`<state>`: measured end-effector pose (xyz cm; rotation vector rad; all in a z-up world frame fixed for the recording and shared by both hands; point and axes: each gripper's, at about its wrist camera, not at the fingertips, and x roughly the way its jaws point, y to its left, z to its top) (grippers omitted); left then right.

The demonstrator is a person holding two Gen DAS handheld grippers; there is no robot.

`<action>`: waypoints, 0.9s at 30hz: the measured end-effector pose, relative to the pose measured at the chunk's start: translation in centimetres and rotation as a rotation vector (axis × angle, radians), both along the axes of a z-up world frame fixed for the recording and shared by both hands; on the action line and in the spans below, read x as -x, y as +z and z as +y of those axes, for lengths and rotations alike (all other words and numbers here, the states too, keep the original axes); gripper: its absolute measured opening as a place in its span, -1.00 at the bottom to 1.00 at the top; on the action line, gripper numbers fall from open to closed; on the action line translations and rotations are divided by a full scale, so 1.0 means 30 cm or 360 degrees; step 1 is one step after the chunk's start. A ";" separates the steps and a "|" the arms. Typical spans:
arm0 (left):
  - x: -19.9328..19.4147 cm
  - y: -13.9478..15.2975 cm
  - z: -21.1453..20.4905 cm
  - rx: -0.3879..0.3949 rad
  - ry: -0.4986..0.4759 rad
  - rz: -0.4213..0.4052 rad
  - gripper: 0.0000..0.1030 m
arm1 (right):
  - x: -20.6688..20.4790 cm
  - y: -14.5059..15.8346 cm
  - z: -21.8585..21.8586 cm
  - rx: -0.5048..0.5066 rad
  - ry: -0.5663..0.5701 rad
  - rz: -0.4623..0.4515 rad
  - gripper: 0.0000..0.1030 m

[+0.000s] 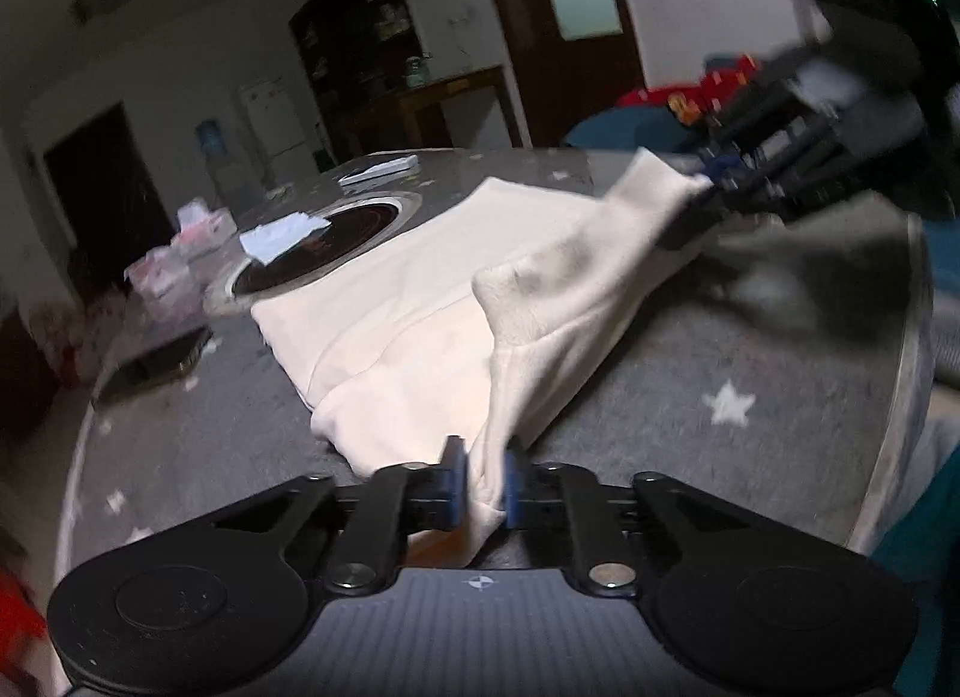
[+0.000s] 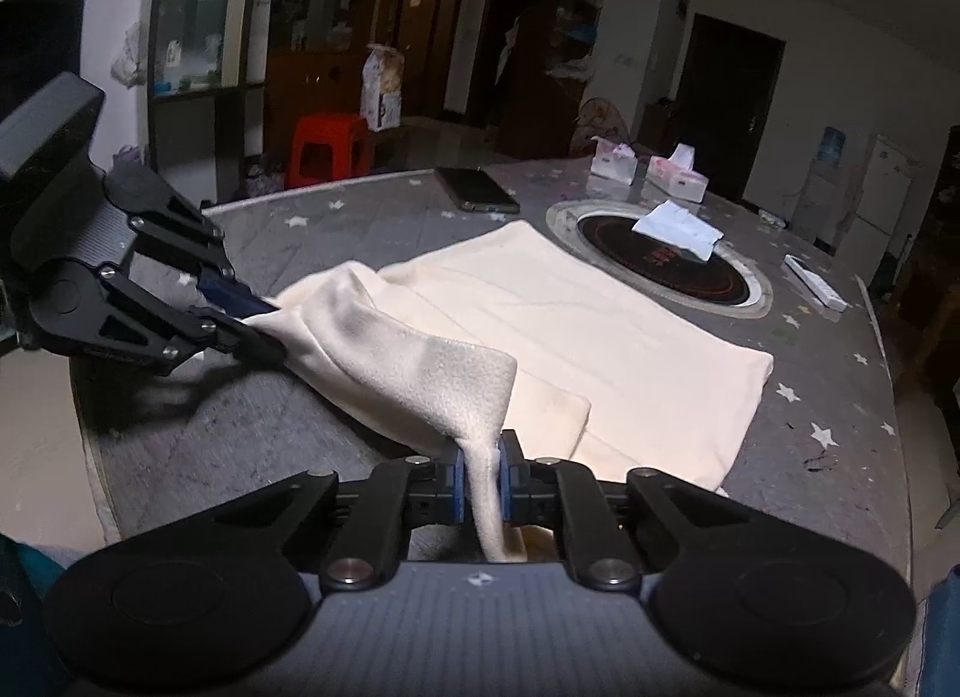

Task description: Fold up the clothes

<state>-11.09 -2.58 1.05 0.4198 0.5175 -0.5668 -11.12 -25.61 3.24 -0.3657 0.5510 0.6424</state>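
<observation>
1. The left hand-held gripper [image 1: 485,478] is closed tight on a lifted edge of the cream garment [image 1: 420,301].
2. The right hand-held gripper [image 2: 480,475] pinches another corner of the same edge, raised off the grey star-patterned tabletop [image 2: 828,433].
3. The rest of the cream garment lies flat, just beside the round black cooktop [image 2: 660,265].
</observation>
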 end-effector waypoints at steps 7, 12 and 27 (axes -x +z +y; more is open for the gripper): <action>0.083 0.071 0.007 0.0079 -0.0025 -0.0039 -0.82 | 0.086 0.066 -0.010 -0.0030 0.0006 -0.0094 -0.84; 0.189 0.142 0.018 0.0117 -0.0067 -0.0039 -0.82 | 0.214 0.141 -0.030 -0.0031 0.0077 -0.0109 -0.84; 0.068 0.250 -0.029 0.0119 -0.0086 -0.0084 -0.82 | 0.181 0.244 -0.065 -0.0087 -0.0002 -0.0073 -0.84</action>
